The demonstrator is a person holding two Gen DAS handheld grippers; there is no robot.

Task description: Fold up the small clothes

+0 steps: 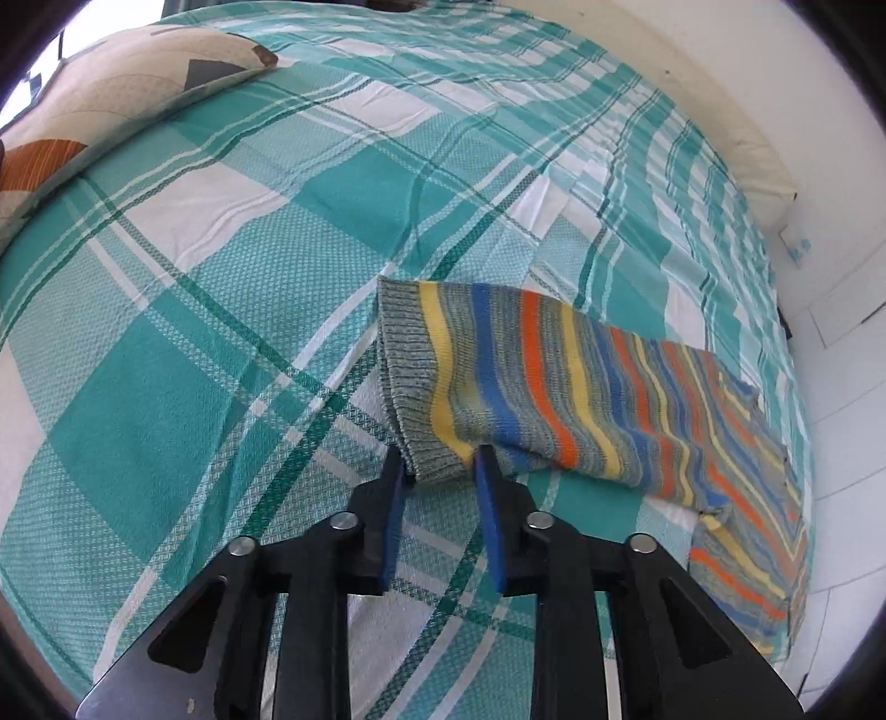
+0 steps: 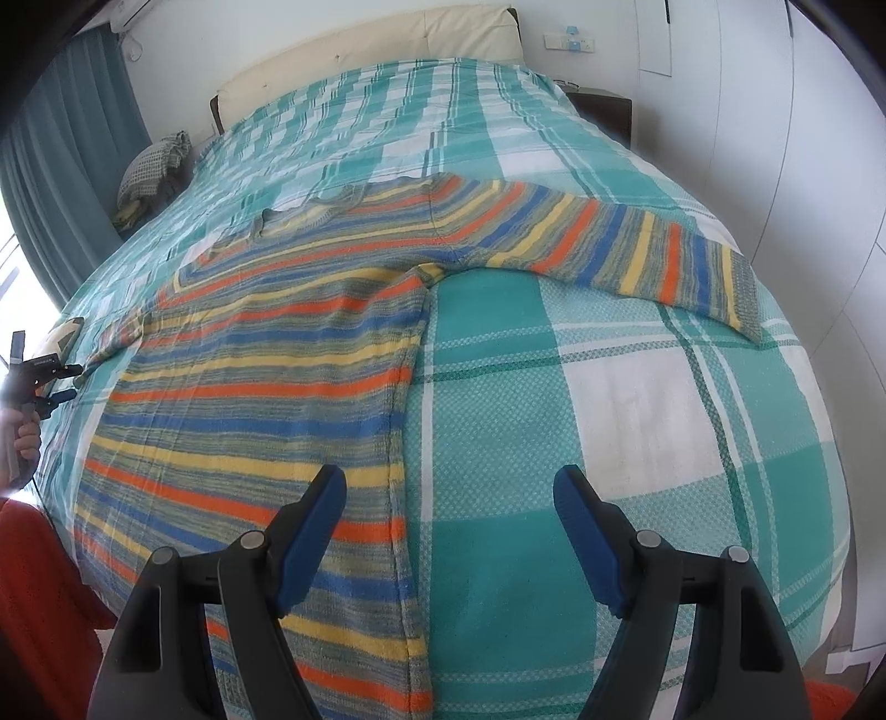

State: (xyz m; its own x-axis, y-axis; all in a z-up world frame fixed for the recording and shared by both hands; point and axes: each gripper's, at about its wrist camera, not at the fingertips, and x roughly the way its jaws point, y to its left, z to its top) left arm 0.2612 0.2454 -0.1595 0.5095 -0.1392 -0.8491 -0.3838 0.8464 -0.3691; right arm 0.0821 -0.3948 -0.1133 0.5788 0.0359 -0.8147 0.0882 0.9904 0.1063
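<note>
A striped knit sweater [image 2: 266, 354] in orange, blue, yellow and grey lies flat on the bed, one sleeve [image 2: 637, 255] stretched out to the right. My left gripper [image 1: 440, 462] has its jaws around the grey ribbed cuff [image 1: 412, 387] of the other sleeve [image 1: 554, 387], which looks lifted off the cover; a gap shows between the jaws. It also shows small at the far left of the right wrist view [image 2: 61, 382]. My right gripper [image 2: 448, 498] is wide open and empty, above the sweater's right side seam near the hem.
The bed has a teal and white plaid cover [image 2: 609, 415]. A patterned pillow [image 1: 111, 99] lies at the upper left in the left wrist view. A checked cushion [image 2: 152, 166], headboard [image 2: 360, 50], nightstand [image 2: 601, 108] and curtain [image 2: 61, 166] sit around the bed.
</note>
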